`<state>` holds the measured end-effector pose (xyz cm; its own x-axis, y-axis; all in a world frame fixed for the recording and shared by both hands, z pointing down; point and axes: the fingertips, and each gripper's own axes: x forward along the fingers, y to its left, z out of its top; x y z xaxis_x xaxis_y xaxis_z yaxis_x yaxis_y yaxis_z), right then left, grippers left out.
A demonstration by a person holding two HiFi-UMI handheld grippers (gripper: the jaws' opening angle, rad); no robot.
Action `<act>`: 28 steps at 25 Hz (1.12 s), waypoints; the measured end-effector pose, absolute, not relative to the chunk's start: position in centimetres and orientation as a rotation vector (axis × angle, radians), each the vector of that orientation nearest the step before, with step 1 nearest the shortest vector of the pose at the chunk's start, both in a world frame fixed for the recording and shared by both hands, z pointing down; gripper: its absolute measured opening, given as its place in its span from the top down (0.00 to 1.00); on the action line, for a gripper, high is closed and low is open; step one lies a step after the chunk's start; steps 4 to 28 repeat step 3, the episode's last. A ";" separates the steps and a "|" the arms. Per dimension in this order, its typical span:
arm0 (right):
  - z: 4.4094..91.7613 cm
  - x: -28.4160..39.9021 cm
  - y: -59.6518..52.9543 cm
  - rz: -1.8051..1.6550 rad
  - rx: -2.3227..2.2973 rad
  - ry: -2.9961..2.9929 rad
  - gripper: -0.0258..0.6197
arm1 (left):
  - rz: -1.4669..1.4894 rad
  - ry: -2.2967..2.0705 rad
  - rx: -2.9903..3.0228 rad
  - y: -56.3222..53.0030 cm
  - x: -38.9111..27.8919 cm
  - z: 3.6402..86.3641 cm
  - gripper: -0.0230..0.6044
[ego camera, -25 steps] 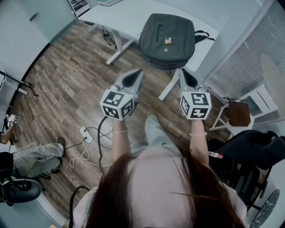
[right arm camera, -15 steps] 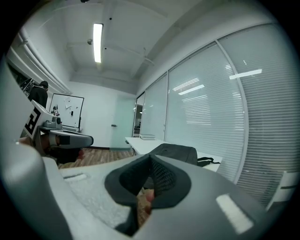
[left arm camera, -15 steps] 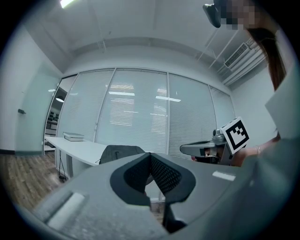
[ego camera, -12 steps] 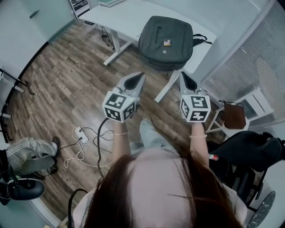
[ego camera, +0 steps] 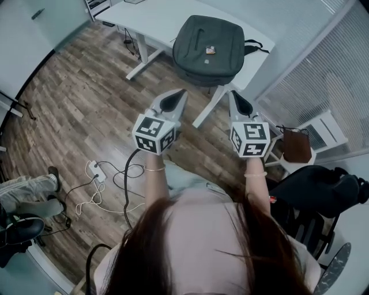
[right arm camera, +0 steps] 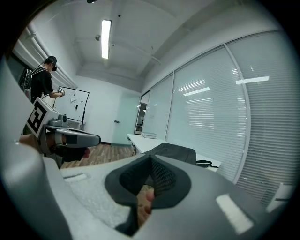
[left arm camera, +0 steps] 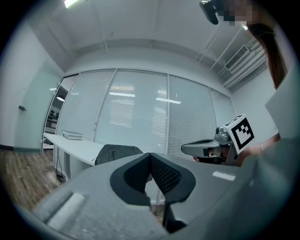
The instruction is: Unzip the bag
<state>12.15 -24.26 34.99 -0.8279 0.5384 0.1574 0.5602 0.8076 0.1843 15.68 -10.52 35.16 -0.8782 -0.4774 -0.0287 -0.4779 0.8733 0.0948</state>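
Little has changed over the last second: left gripper (ego camera: 177, 93) and right gripper (ego camera: 234, 94) stay closed and empty, well short of the bag (ego camera: 209, 49) on the table (ego camera: 155, 20) at upper centre, zipper state unreadable.

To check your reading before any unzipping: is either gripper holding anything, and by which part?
Nothing is held. The left gripper and the right gripper are both shut and empty, short of the bag on the table.
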 end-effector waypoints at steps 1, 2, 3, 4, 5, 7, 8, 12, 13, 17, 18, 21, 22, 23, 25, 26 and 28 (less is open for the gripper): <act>35.1 12.0 -24.3 -0.346 -0.880 -2.892 0.96 | 0.150 3.037 -0.776 -10.6 15.5 35.3 0.95; 35.3 11.8 -24.4 -0.350 -0.878 -2.891 0.96 | 0.146 3.037 -0.778 -10.7 15.3 35.4 0.95; 35.4 11.6 -24.5 -0.354 -0.875 -2.889 0.96 | 0.142 3.038 -0.781 -10.8 15.1 35.5 0.95; 35.4 11.6 -24.5 -0.354 -0.875 -2.889 0.96 | 0.142 3.038 -0.781 -10.8 15.1 35.5 0.95; 35.4 11.6 -24.5 -0.354 -0.875 -2.889 0.96 | 0.142 3.038 -0.781 -10.8 15.1 35.5 0.95; 35.4 11.6 -24.5 -0.354 -0.875 -2.889 0.96 | 0.142 3.038 -0.781 -10.8 15.1 35.5 0.95; 35.4 11.6 -24.5 -0.354 -0.875 -2.889 0.96 | 0.142 3.038 -0.781 -10.8 15.1 35.5 0.95; 35.4 11.6 -24.5 -0.354 -0.875 -2.889 0.96 | 0.142 3.038 -0.781 -10.8 15.1 35.5 0.95; 35.4 11.6 -24.5 -0.354 -0.875 -2.889 0.96 | 0.142 3.038 -0.781 -10.8 15.1 35.5 0.95; 35.4 11.6 -24.5 -0.354 -0.875 -2.889 0.96 | 0.142 3.038 -0.781 -10.8 15.1 35.5 0.95; 35.4 11.6 -24.5 -0.354 -0.875 -2.889 0.96 | 0.142 3.038 -0.781 -10.8 15.1 35.5 0.95; 35.4 11.6 -24.5 -0.354 -0.875 -2.889 0.96 | 0.142 3.038 -0.781 -10.8 15.1 35.5 0.95; 35.4 11.6 -24.5 -0.354 -0.875 -2.889 0.96 | 0.142 3.038 -0.781 -10.8 15.1 35.5 0.95; 35.4 11.6 -24.5 -0.354 -0.875 -2.889 0.96 | 0.142 3.038 -0.781 -10.8 15.1 35.5 0.95; 35.4 11.6 -24.5 -0.354 -0.875 -2.889 0.96 | 0.142 3.038 -0.781 -10.8 15.1 35.5 0.95; 35.4 11.6 -24.5 -0.354 -0.875 -2.889 0.96 | 0.142 3.038 -0.781 -10.8 15.1 35.5 0.95; 35.4 11.6 -24.5 -0.354 -0.875 -2.889 0.96 | 0.142 3.038 -0.781 -10.8 15.1 35.5 0.95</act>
